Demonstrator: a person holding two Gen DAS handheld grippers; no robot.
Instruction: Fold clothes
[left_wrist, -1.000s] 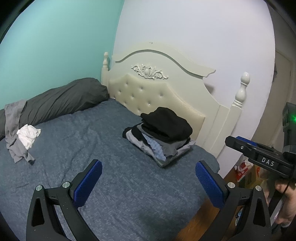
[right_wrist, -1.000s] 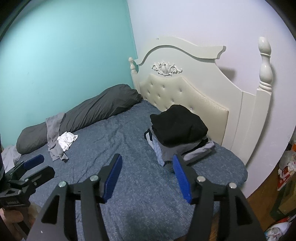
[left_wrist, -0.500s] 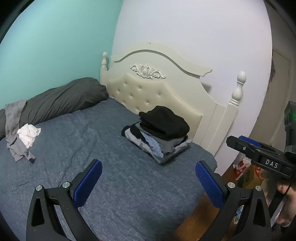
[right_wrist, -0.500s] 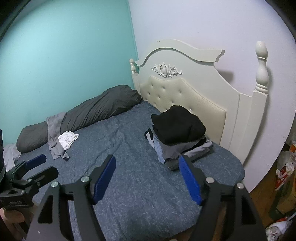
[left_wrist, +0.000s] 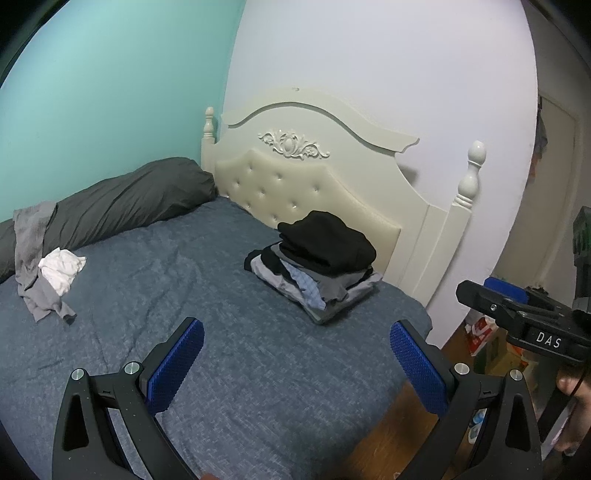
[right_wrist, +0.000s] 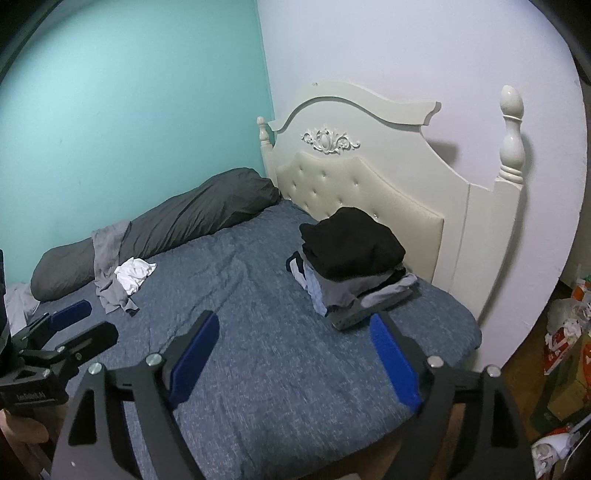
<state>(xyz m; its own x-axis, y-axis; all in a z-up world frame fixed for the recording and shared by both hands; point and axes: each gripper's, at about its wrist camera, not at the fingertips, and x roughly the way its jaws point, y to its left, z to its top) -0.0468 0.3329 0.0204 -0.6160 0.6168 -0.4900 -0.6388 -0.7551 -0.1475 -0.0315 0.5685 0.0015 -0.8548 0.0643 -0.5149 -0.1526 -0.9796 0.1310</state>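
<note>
A stack of folded clothes (left_wrist: 317, 266) (right_wrist: 351, 262), black on top, sits on the blue bed by the headboard. Loose clothes lie at the far left: a crumpled white piece (left_wrist: 61, 267) (right_wrist: 133, 273) on a grey garment (left_wrist: 35, 258) (right_wrist: 109, 269). My left gripper (left_wrist: 295, 365) hovers open over the bed's near side, nothing between its blue pads. My right gripper (right_wrist: 295, 354) hangs over the bed with its jaws opening wide, nothing between them, the stack just beyond its right finger. Each gripper shows at the edge of the other's view.
A long dark grey pillow (left_wrist: 122, 201) lies along the teal wall. The cream headboard (left_wrist: 314, 184) with posts stands behind the stack. Bags and boxes (right_wrist: 565, 354) clutter the wooden floor to the right of the bed (right_wrist: 258, 295). A hand (left_wrist: 576, 402) holds the right gripper.
The right gripper's jaws have spread much wider. Both grippers have drawn back a little from the bed, so the stack and headboard look slightly farther off.
</note>
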